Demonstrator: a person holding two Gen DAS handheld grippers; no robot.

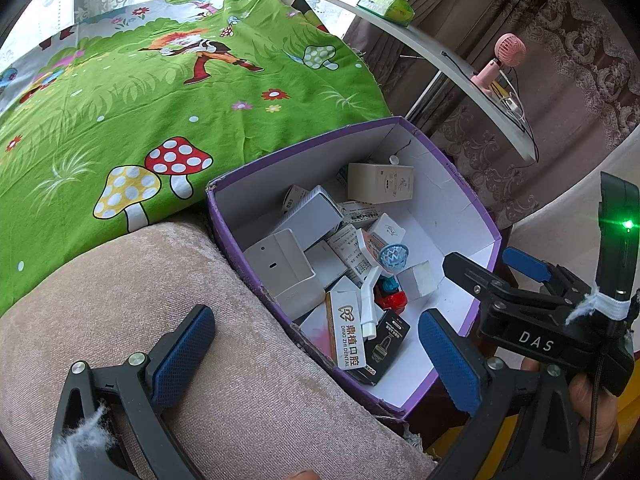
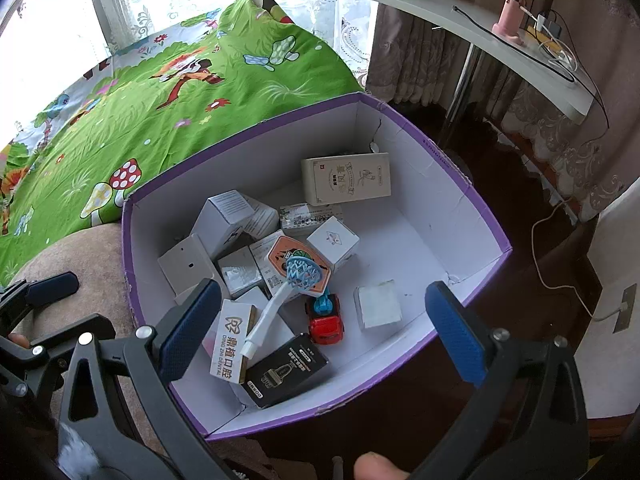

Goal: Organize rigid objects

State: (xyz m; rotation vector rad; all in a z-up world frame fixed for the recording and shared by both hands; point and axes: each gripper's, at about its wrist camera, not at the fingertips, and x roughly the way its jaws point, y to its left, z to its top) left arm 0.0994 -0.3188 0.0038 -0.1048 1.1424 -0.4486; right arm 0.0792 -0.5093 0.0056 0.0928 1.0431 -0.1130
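We hold the left gripper [image 1: 316, 356] and right gripper [image 2: 320, 334] spread and empty above the purple box [image 2: 472, 216], where the small cartons [image 2: 224, 224] and toy car [image 2: 326, 318] lie jumbled. Risk: a wide descent snags the leaning basketball hoop [image 2: 296, 280], toppling neighbours.

Matt purple cardboard box [image 2: 472, 196] with white paper lining, glossy red plastic toy car [image 2: 328, 322], printed cotton sheet [image 1: 160, 92], beige ribbed velour cushion [image 1: 140, 280]
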